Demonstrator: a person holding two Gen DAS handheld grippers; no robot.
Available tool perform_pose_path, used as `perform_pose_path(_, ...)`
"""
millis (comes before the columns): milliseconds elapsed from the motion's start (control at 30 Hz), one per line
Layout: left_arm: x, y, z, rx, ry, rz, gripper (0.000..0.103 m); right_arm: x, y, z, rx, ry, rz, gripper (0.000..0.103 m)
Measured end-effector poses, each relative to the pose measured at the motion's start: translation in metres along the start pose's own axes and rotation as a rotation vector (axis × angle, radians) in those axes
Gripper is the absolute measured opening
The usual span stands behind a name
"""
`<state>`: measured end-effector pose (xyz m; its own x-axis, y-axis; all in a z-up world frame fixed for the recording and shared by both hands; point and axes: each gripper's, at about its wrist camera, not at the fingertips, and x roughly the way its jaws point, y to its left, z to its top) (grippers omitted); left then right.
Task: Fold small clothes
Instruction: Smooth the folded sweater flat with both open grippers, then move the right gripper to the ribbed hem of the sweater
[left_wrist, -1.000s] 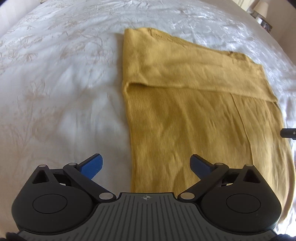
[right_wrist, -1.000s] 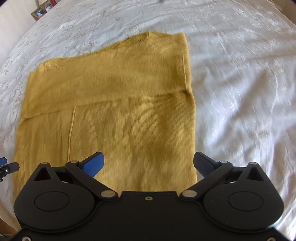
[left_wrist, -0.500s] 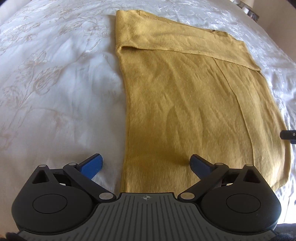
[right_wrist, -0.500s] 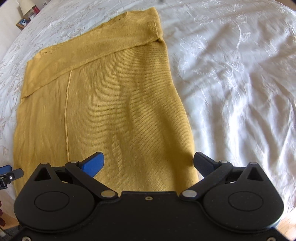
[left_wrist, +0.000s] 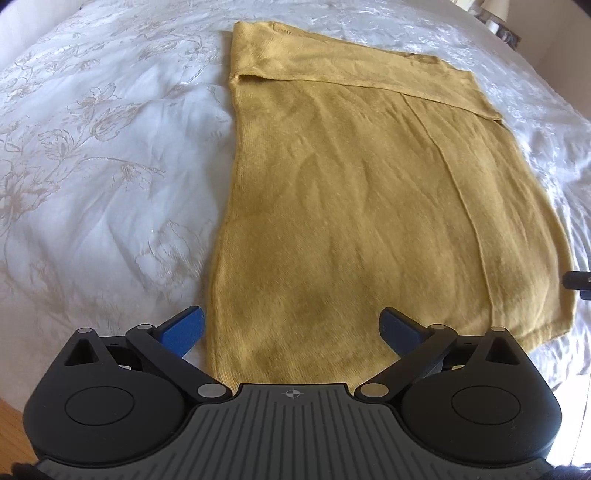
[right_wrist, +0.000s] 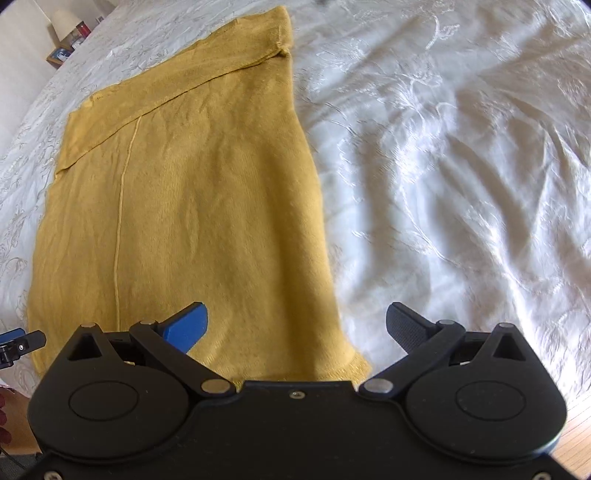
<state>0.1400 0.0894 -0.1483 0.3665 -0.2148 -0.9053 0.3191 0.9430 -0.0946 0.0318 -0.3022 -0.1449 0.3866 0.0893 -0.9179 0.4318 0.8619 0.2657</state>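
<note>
The left gripper (left_wrist: 291, 328) hovered over the near left corner of the mustard-yellow knitted garment (left_wrist: 362, 206), which lay flat on the white embroidered bedspread (left_wrist: 110, 177); its fingers were spread wide, holding nothing. The right gripper (right_wrist: 297, 325), likewise wide and empty, straddled the near right corner.

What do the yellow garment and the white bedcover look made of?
Yellow garment: apparently a fine matte knit, with faint ribbing and soft creases. White bedcover: seemingly a woven fabric with slight sheen, given its glossy highlights and raised floral embroidery.
</note>
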Motion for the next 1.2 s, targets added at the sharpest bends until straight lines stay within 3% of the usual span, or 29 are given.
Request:
perform_pose_path(167, -0.017, -0.011, -0.016, -0.013, -0.028, 0.018, 0.103, 0.001, -0.009, -0.008, -0.014, -0.005, 0.052, 0.102)
perform_pose_path(433, -0.039, -0.016, -0.041, -0.023, -0.032, 0.062, 0.103, 0.011, -0.014, -0.006, 0.012, 0.046, 0.219, 0.102)
perform_pose_path(633, -0.042, -0.013, -0.047, -0.057, -0.03, 0.079, 0.102, -0.043, 0.005, -0.013, -0.081, -0.095, 0.52, 0.102)
perform_pose_path(700, -0.038, -0.014, -0.047, -0.066, -0.023, 0.076, 0.103, -0.048, 0.004, -0.016, -0.106, -0.114, 0.469, 0.102)
perform_pose_path(833, -0.031, -0.021, -0.042, -0.055, -0.016, 0.061, 0.103, -0.028, -0.021, -0.018, -0.08, -0.081, 0.245, 0.102)
perform_pose_path(933, -0.032, -0.03, -0.038, -0.04, -0.028, 0.049, 0.103, -0.014, -0.042, -0.018, -0.059, -0.044, 0.197, 0.1)
perform_pose_path(967, -0.033, -0.032, -0.037, -0.036, -0.032, 0.045, 0.103, -0.011, -0.047, -0.019, -0.069, -0.032, 0.183, 0.095)
perform_pose_path(1033, -0.034, -0.037, -0.036, -0.03, -0.036, 0.04, 0.103, -0.004, -0.049, -0.019, -0.084, -0.01, 0.182, 0.069)
perform_pose_path(1167, -0.032, -0.043, -0.035, -0.019, -0.023, 0.042, 0.103, 0.005, -0.045, -0.02, -0.047, -0.001, 0.244, 0.065)
perform_pose_path(1200, -0.031, -0.044, -0.035, -0.015, -0.019, 0.043, 0.102, 0.005, -0.044, -0.02, -0.04, -0.01, 0.24, 0.055)
